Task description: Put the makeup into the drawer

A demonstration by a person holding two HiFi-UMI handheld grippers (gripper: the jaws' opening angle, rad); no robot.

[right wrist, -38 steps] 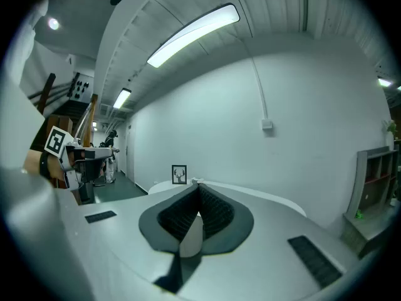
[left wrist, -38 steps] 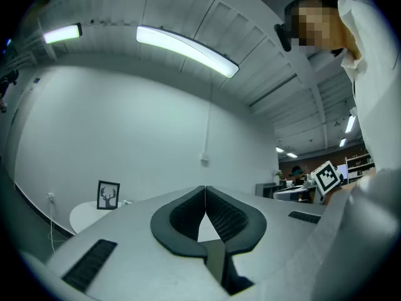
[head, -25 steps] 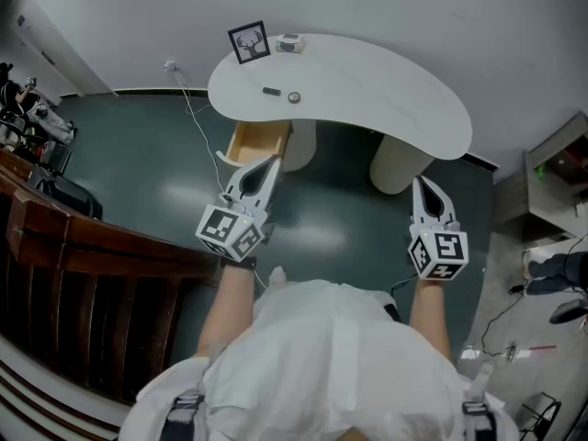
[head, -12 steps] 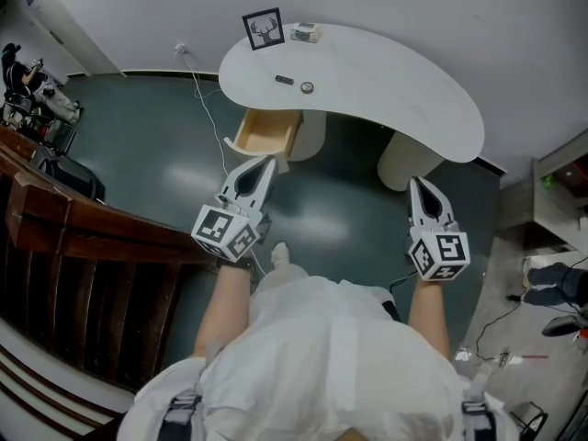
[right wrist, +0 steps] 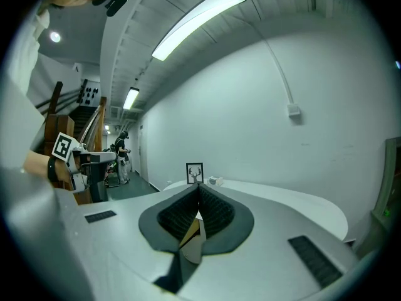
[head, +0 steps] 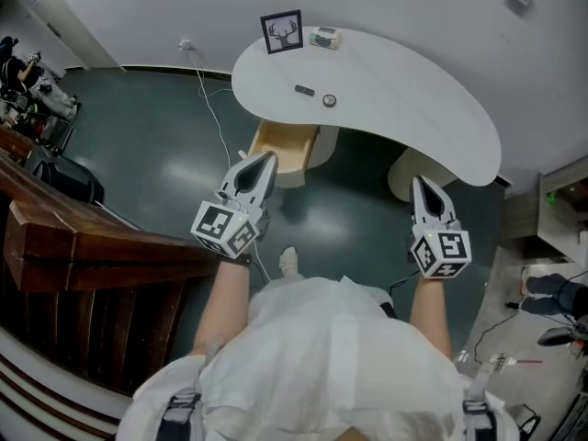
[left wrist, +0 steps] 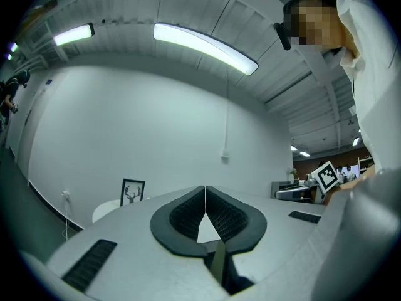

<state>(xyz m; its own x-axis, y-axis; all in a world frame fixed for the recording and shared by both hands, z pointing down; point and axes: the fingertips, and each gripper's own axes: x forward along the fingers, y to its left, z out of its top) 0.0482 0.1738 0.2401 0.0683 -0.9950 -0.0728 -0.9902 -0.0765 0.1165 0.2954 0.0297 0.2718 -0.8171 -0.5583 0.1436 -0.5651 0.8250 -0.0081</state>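
Observation:
Two small makeup pieces lie on the white curved table [head: 413, 90]: a dark oblong one [head: 304, 89] and a round one [head: 329, 101]. Below the table's left part a wooden drawer [head: 280, 145] stands pulled open and looks empty. In the head view my left gripper [head: 267, 157] is shut and empty, its tip just short of the drawer's front. My right gripper [head: 419, 181] is shut and empty too, over the floor before the table's right pedestal [head: 409, 165]. In each gripper view the pads of the left gripper [left wrist: 205, 190] and the right gripper [right wrist: 199, 190] meet with nothing between them.
A framed deer picture [head: 282, 32] and a small box [head: 324, 37] stand at the table's back edge against the white wall. A white cable [head: 213, 108] runs down the wall and across the dark green floor. A dark wooden counter [head: 83, 246] lies to the left.
The person has walked toward the table: table and drawer sit nearer and further right in the head view. Both grippers stay shut and held out in front.

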